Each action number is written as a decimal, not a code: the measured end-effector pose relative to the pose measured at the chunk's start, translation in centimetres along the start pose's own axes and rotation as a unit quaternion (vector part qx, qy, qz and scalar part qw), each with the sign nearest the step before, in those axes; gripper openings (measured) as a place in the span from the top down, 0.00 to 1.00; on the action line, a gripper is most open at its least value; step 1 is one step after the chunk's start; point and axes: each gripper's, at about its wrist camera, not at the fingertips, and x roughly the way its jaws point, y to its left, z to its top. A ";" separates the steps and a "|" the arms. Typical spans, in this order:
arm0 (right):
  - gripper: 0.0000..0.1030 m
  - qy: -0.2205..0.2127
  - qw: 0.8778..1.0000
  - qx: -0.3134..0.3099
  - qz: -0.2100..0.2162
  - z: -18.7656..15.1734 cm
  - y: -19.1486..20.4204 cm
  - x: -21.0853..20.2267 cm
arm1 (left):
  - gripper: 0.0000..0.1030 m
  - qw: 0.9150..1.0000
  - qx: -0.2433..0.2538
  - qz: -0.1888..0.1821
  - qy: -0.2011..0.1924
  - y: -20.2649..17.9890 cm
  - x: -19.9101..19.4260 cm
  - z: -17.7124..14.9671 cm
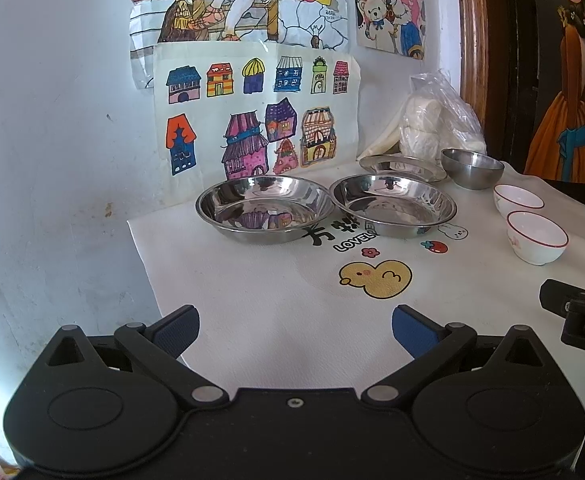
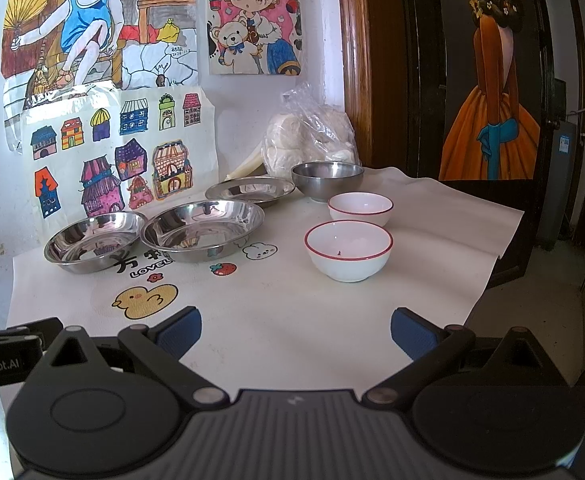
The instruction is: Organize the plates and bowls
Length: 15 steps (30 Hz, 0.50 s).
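A: Step in hand? Both tools are hanging back over the near cloth. Left gripper (image 1: 295,330) is standing wide, nothing between the pads. Right gripper (image 2: 295,332) likewise wide and empty.

B: So nothing is being gripped yet. Judging it as the start: all pieces are lying loose.

A: Ahead of the left gripper, two steel plates (image 1: 265,208) (image 1: 392,205) are sitting side by side, rims nearly touching. A third plate (image 1: 402,168) is lying beyond them, the steel bowl (image 1: 472,168) just right of it.

B: Ahead of the right gripper, one white bowl (image 2: 348,249) is nearest, the second (image 2: 360,209) just behind it.

A: Next move, my guess: advancing one gripper to a rim, jaws straddling it, then nesting like into like. Thin steel rims are looking slippery.
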 end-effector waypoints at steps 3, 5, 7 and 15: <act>0.00 0.000 1.000 -0.001 0.000 0.0 0.0 0.0 | 0.01 1.000 0.001 0.001 0.002 -0.1 0.3 0.1; 0.00 0.000 1.000 -0.003 -0.001 -0.1 -0.1 0.0 | 0.01 1.000 -0.001 0.000 0.005 0.0 0.5 0.4; 0.00 -0.002 1.000 -0.006 0.000 -0.1 -0.1 0.0 | 0.01 1.000 -0.003 -0.003 0.008 0.2 0.8 0.8; 0.00 -0.016 0.999 -0.046 0.013 1.5 0.6 0.1 | 0.01 1.000 -0.004 -0.024 0.011 1.7 2.7 4.0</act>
